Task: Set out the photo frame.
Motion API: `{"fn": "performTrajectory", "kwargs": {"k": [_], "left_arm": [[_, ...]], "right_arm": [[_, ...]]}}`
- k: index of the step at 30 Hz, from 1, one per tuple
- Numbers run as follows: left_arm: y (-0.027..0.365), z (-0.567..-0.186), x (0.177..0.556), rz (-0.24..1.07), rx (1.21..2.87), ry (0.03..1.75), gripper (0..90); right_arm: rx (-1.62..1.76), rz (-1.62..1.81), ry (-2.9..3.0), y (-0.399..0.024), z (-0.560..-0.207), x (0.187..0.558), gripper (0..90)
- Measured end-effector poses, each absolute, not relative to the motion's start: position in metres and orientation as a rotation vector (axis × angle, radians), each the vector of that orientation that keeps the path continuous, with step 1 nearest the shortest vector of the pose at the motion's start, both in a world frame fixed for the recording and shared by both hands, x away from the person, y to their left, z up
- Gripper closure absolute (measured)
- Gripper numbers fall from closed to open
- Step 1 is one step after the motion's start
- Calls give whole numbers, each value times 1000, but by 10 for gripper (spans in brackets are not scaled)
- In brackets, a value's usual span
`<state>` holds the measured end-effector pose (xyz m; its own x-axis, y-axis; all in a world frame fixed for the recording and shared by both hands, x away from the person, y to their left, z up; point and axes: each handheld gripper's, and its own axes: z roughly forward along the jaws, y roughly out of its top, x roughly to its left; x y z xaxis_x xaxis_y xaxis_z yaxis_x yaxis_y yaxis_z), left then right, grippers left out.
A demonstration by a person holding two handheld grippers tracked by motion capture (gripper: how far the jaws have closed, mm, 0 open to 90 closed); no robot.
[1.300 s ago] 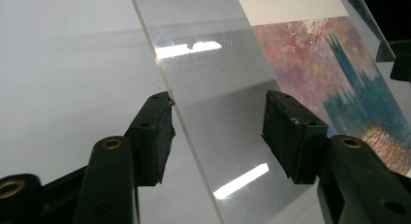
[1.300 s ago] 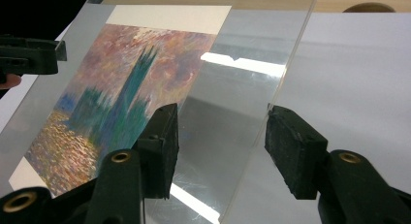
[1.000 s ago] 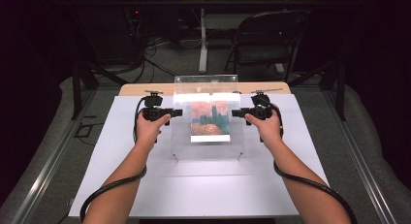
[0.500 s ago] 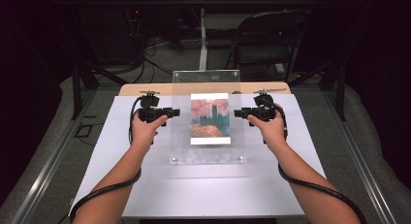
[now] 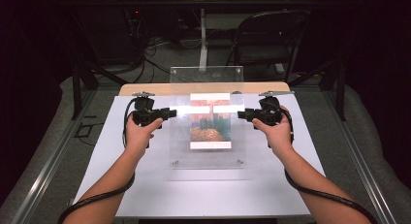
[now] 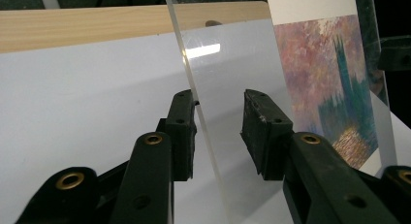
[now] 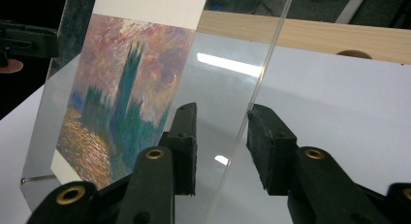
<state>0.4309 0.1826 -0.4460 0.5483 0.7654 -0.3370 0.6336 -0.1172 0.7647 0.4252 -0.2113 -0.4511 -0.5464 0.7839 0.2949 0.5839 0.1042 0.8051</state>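
Here the left hand-held gripper straddles the left edge of the clear acrylic frame, its jaws having just been closing with the sheet between them; the near-side pad lies against the sheet, while a gap remains before the far pad, so the grip is not yet made. The right hand-held gripper stands the same way on the opposite edge: jaws just closing, the sheet's edge between them, one pad at the acrylic, the other apart from it. From above, the frame stands between the two, tilted back, its long axis running up and away from the person, its lower corners at the white worktop. Each gripper meets its own edge level and about midway up, so neither is nearer. The painted print sits mid-frame. Glare bands wash across its top, the clear edges are hard to trace, and whether the lower corners touch the worktop I cannot tell.
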Motion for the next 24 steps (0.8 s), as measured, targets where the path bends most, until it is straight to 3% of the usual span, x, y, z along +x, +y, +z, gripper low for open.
{"fn": "performTrajectory", "kwargs": {"k": [24], "left_arm": [[191, -429, 392, 211, 1841, 1063, 743]], "right_arm": [[1267, 1449, 2169, -214, -432, 390, 697]]}}
